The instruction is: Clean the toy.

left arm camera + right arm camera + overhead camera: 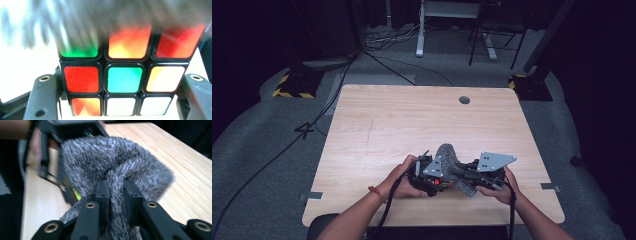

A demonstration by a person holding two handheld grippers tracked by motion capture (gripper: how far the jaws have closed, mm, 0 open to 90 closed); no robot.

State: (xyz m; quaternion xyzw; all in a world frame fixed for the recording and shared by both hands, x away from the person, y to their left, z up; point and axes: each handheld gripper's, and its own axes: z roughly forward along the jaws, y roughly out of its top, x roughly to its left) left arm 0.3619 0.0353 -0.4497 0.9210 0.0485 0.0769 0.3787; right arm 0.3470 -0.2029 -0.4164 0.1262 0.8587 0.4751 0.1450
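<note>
While both hands meet low over the near edge of the table (377,120), the grey fuzzy sock (112,162) is the only pouch here, and its mouth drapes over the top row of the cube (125,80). Forearms angle in from the near side, left hand (404,182) and right hand (497,189) wrapped around their handles. The left tongs (120,100) have the cube squarely between the jaws, a jaw tight against each side, green centre facing the camera. The right tongs (115,195) are nearly closed, pinching a fold of sock. The cube sits just beyond that fold.
</note>
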